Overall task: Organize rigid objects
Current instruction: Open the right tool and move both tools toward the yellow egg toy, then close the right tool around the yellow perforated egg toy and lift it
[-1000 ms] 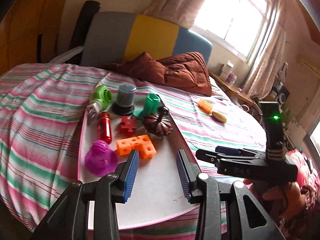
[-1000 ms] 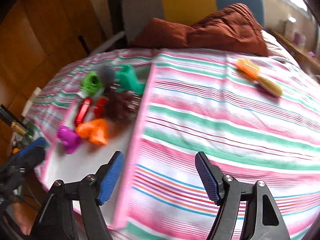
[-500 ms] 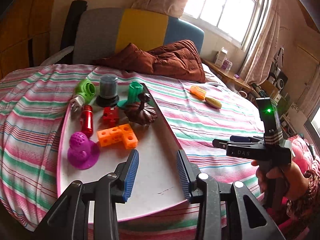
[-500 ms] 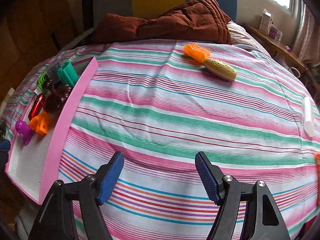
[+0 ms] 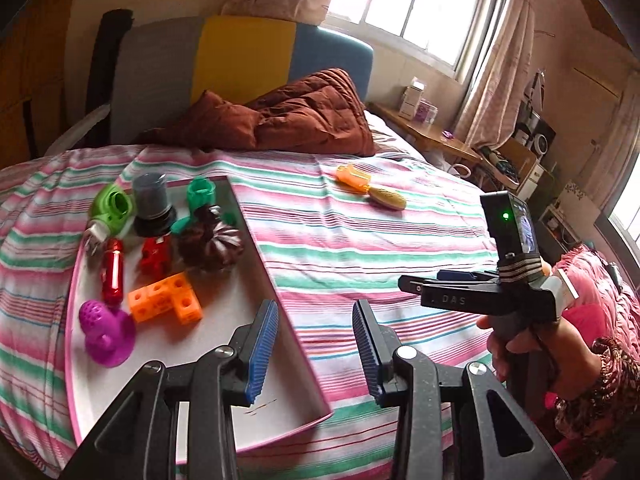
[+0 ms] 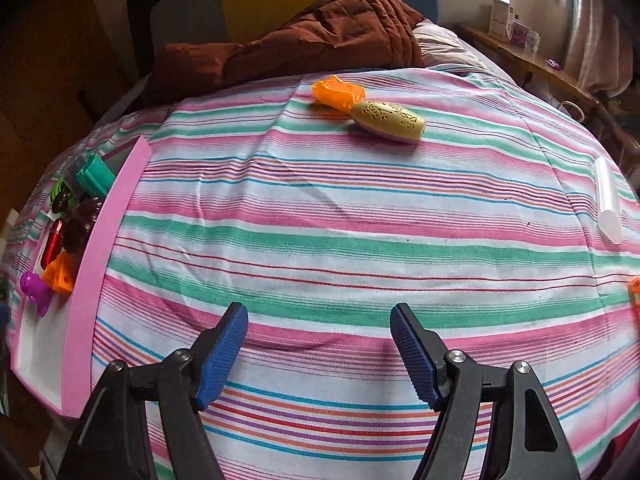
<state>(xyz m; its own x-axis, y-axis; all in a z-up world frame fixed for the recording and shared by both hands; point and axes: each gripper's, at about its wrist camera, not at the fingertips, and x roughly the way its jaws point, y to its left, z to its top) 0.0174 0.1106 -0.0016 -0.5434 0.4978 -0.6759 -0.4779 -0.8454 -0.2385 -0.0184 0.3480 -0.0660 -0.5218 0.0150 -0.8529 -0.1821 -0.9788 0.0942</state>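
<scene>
Right wrist: yellow oval piece (image 6: 388, 121) crosswise

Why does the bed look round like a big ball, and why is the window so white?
Right wrist view: the fisheye lens bulges the striped bedspread into a dome, and the corners go dark. Left wrist view: daylight washes out the window to glare, the lines bend less, and the toys on the tray look sharp.

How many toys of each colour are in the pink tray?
Green: 2, light green toy and teal toy
Red: 2, red tube and red block
Orange: 1, orange blocks
Purple: 1, purple toy
Grey: 1, grey cylinder
Brown: 1, brown pumpkin
Total: 8
</scene>
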